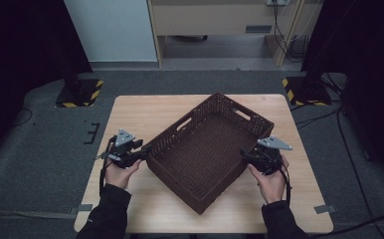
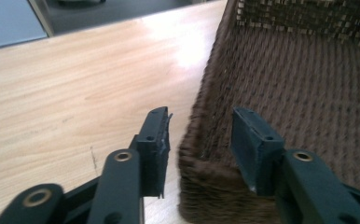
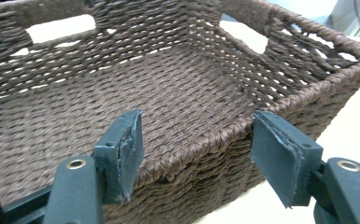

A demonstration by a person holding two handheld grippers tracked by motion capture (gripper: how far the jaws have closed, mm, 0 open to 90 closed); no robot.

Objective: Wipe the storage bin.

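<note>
The left gripper [image 2: 200, 140] straddles the near corner of the dark brown woven rectangular basket [image 1: 207, 149], one jaw outside the wall and one inside; its pads stand apart from the weave, so it is released, not yet grasping. The right gripper [image 3: 197, 154] spans the rim at the opposite side with both pads clear of it, also released.

In the high view the basket sits turned on the pale wooden tabletop [image 1: 145, 107], near its centre, with the left gripper [image 1: 125, 152] at its 9 o'clock and the right gripper [image 1: 265, 155] at its 3 o'clock. It looks empty.

Risks, as I judge them: the left jaws sit right at a rounded corner, so closing there could slide off the weave. A shallow bite on the right rim could let the basket tip or twist if one side lifts first
</note>
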